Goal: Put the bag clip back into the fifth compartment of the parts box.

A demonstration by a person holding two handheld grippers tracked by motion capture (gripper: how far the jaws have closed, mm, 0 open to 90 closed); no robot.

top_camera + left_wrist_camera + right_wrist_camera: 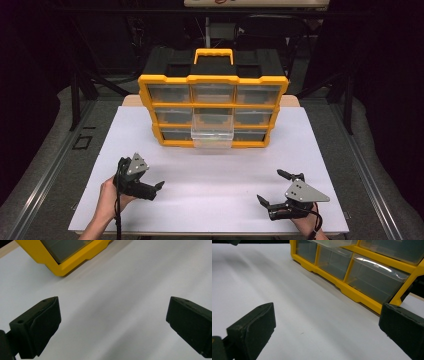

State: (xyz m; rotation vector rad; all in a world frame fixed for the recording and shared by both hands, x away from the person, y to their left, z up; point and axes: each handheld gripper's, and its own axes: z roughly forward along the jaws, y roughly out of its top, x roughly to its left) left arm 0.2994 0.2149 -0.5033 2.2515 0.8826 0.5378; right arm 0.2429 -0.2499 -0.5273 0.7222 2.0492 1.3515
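Barely begun, by the look of it. Organizer (213, 110) at table's (210, 200) far edge, middle drawer (212, 131) pulled out, apparently empty. Left gripper (159, 185) and right gripper (272, 187) near front, well apart, jaws spread, holding nothing.

No readable text, label, brand, number or sign anywhere. Yellow-and-black drawer organizer (213, 95): no legible markings on frame, handle or clear drawers. White board on the tabletop (210, 190): blank. Pale panel at the top edge of the high view (257, 2) carries a small red mark, too small and cropped to read. Grey plates on the grippers: plain, holes only.
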